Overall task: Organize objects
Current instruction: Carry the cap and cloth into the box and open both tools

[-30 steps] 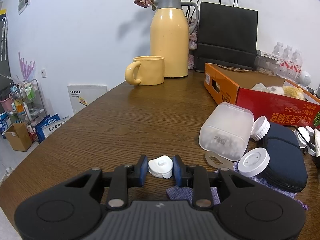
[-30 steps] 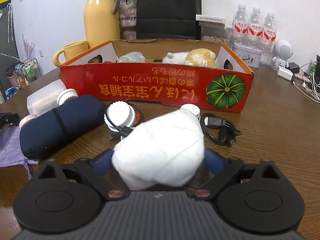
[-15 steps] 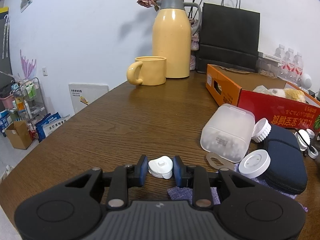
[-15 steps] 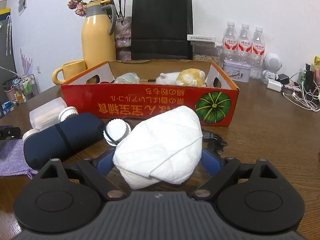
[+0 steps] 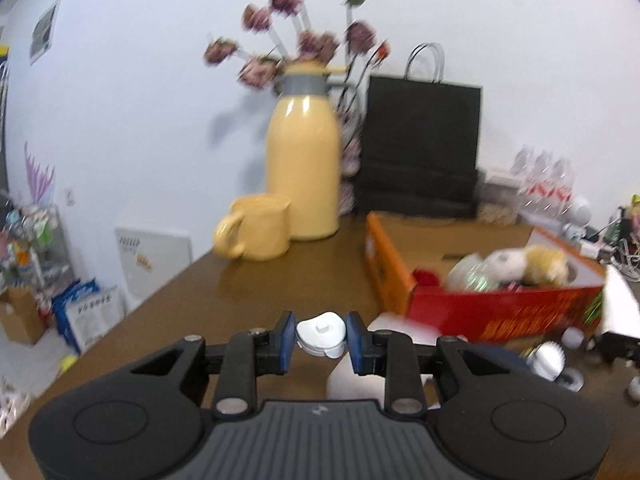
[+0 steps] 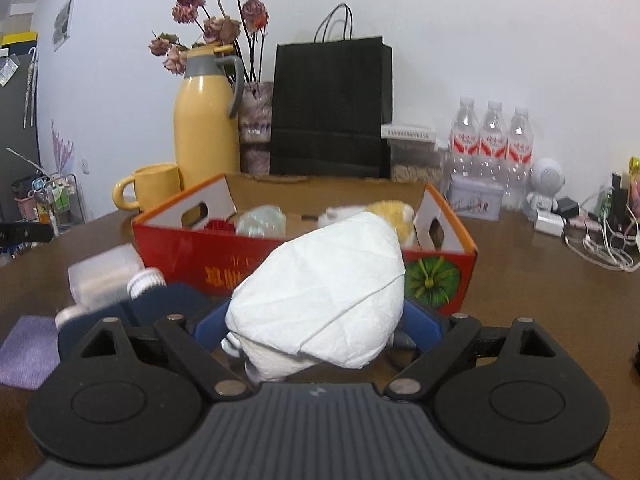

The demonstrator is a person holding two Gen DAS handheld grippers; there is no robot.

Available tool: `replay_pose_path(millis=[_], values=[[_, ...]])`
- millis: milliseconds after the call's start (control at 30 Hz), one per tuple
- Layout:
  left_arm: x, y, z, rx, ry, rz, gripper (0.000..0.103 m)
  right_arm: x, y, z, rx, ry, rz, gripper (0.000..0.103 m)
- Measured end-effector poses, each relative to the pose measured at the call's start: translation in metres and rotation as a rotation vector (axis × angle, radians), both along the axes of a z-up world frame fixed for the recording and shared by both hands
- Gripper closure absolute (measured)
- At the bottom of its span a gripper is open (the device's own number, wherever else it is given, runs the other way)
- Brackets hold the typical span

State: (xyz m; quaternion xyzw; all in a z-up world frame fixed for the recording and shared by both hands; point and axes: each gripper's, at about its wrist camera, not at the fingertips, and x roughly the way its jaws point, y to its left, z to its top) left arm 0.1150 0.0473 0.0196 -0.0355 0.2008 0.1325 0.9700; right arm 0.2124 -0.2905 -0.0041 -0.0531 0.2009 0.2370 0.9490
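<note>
My left gripper (image 5: pixel 321 340) is shut on a small white plastic cap (image 5: pixel 321 334) and holds it above the wooden table, left of the red and orange cardboard box (image 5: pixel 492 312). My right gripper (image 6: pixel 318 320) is shut on a white wrapped bundle (image 6: pixel 320 300) and holds it raised in front of the same box (image 6: pixel 192 252). The box holds a plush toy (image 6: pixel 394 210) and a pale wrapped item (image 6: pixel 262 220). A frosted plastic container (image 6: pixel 104 276), a dark blue pouch (image 6: pixel 160 304) and a purple cloth (image 6: pixel 28 350) lie on the table left of the box.
A yellow jug (image 6: pixel 206 128) with dried flowers, a yellow mug (image 6: pixel 154 186) and a black paper bag (image 6: pixel 330 108) stand behind the box. Water bottles (image 6: pixel 494 144), a tin, a white robot toy (image 6: pixel 546 184) and cables are at the back right. The table's left edge drops to the floor.
Both grippers have risen with their loads. The left view now looks down into the box from higher up and is blurred; the right gripper has lifted the bundle well off the table.
</note>
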Motion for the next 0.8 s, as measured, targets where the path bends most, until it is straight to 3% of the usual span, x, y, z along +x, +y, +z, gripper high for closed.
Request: replay_pose_path(millis=[467,800], values=[[0.082,-0.053,0.029,0.003,-0.044,-0.116,0.077,0.051,0.033,0.029,0.015,-0.052,0.039,0.012],[0.145,-0.079,0.029,-0.002,-0.042,-0.119,0.077,0.101,0.052,0.026,0.028,-0.034,0.03,0.012]])
